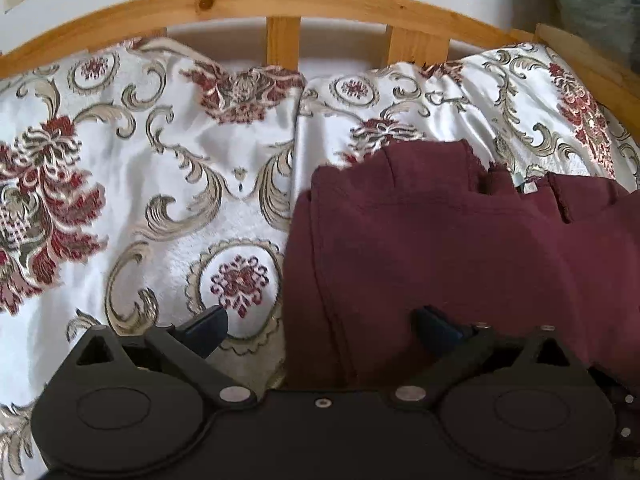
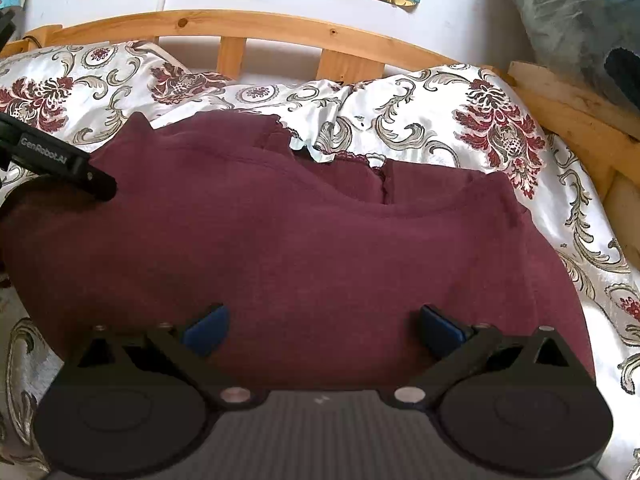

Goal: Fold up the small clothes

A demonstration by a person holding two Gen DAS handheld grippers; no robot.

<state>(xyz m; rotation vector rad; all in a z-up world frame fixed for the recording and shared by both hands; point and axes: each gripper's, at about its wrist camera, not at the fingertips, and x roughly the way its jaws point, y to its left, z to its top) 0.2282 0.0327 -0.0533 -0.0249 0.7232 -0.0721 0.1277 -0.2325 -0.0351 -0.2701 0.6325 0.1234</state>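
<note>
Right wrist view showed a maroon garment [image 2: 288,248] spread flat across the bed, its knit cloth dark wine-red, with a curved neckline and a short slit at the far edge, and thin lace-like trim along it. A small pale label [image 1: 530,188] sat at the neckline in the left wrist view, where the garment's left side lay doubled over in long folds. It rested on a white satin bedspread [image 2: 420,120] patterned with red flowers and grey-gold scrolls. The right gripper [image 2: 322,326] hovered over the near hem, released, blue pads wide apart. The left gripper [image 1: 320,326] was likewise spread, straddling the garment's left edge, gripping nothing. Beyond stood a wooden bed rail [image 2: 256,24] and a white wall
</note>
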